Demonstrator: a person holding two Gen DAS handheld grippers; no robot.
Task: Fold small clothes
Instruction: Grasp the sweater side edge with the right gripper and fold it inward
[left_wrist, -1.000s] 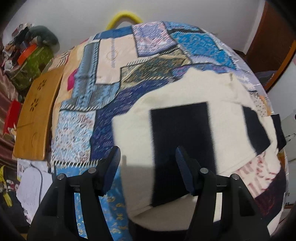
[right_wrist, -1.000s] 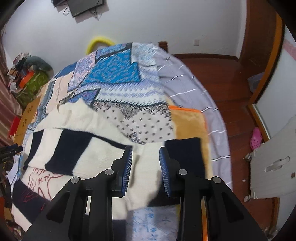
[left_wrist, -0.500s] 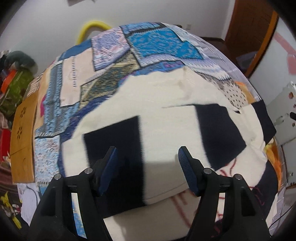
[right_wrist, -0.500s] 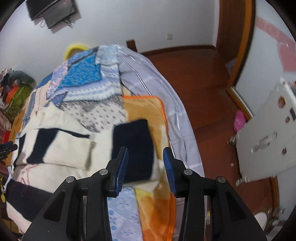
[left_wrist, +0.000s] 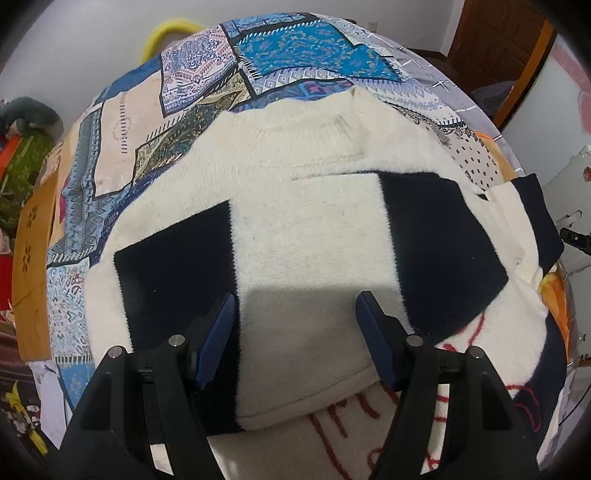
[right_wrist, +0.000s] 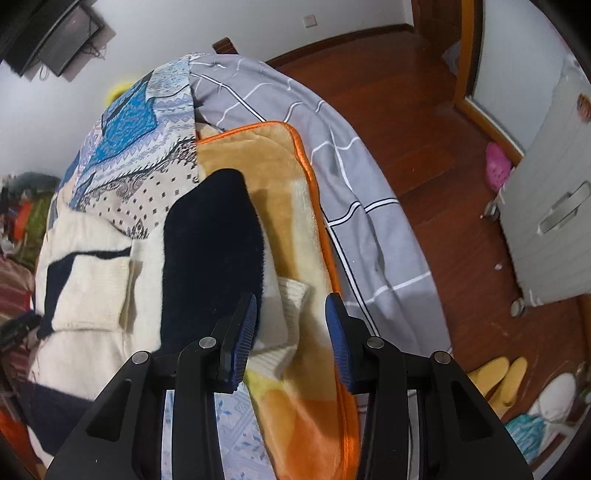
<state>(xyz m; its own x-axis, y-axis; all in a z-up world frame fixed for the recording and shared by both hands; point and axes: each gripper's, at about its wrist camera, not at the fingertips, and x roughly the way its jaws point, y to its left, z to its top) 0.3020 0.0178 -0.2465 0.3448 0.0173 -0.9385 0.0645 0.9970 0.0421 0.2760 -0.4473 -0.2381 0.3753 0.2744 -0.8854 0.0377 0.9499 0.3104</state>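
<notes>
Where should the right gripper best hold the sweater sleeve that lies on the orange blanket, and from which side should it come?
Probably the ribbed cream cuff. It is the sleeve's free end, lying on the orange blanket, directly ahead of the open right gripper. Come from the cuff's end, one finger each side, then pinch.

sweater (left_wrist: 306, 236) hem hidden behind left tongs (left_wrist: 295, 332), red lettering (left_wrist: 343, 417) partly blurred

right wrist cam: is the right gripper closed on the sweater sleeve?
No. The right gripper is open, its fingers apart above the sleeve cuff, not clamping it.
</notes>
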